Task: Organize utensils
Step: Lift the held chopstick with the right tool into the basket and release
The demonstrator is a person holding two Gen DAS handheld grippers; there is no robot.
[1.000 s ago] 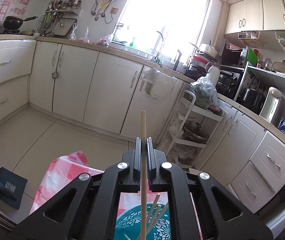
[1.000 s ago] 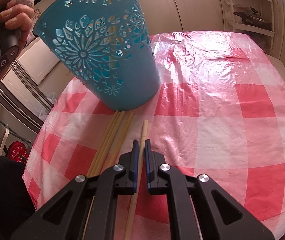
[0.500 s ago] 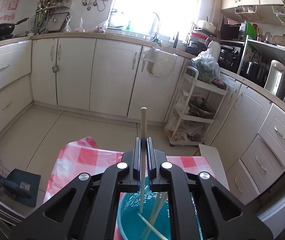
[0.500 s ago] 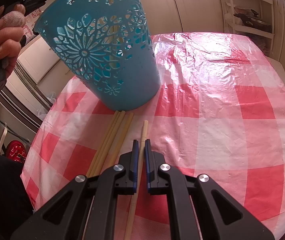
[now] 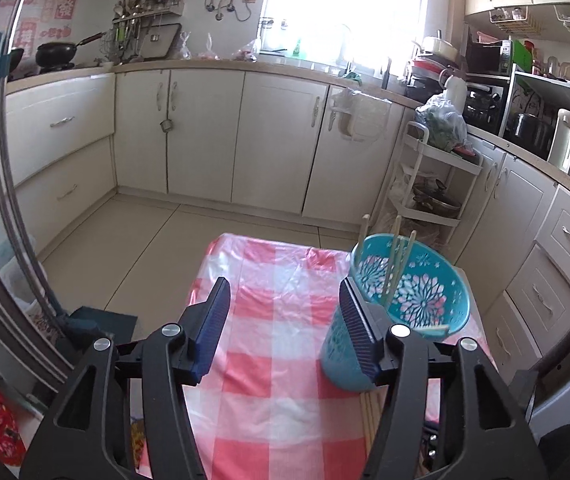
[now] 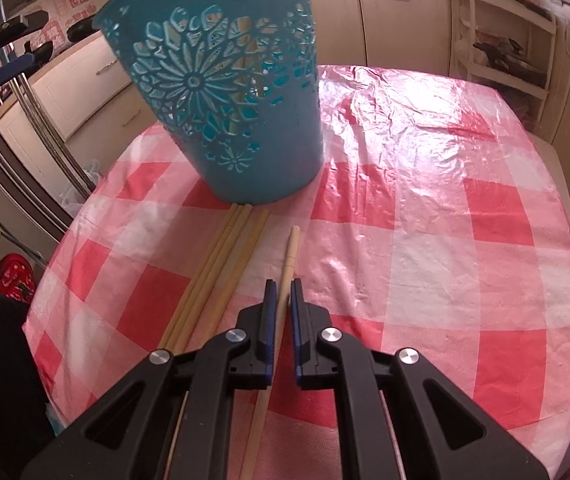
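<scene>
- Right gripper (image 6: 281, 292) is pinching one pale wooden chopstick (image 6: 289, 254) lying on the red-checked plastic tablecloth (image 6: 465, 220), apparently not lifted yet.
- Left gripper (image 5: 285, 320) is opening, its jaws empty.
- Next: lifting it into the perforated teal plastic basket (image 6: 245, 120).

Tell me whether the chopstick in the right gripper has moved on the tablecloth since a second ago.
No. The chopstick in the right gripper lies as before: tip just short of the teal basket, beside the loose chopsticks on the checked tablecloth.

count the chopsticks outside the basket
5: a bundle of four on the tablecloth by the basket, one chopstick apart, clamped in the right gripper. More may be hidden.
</scene>
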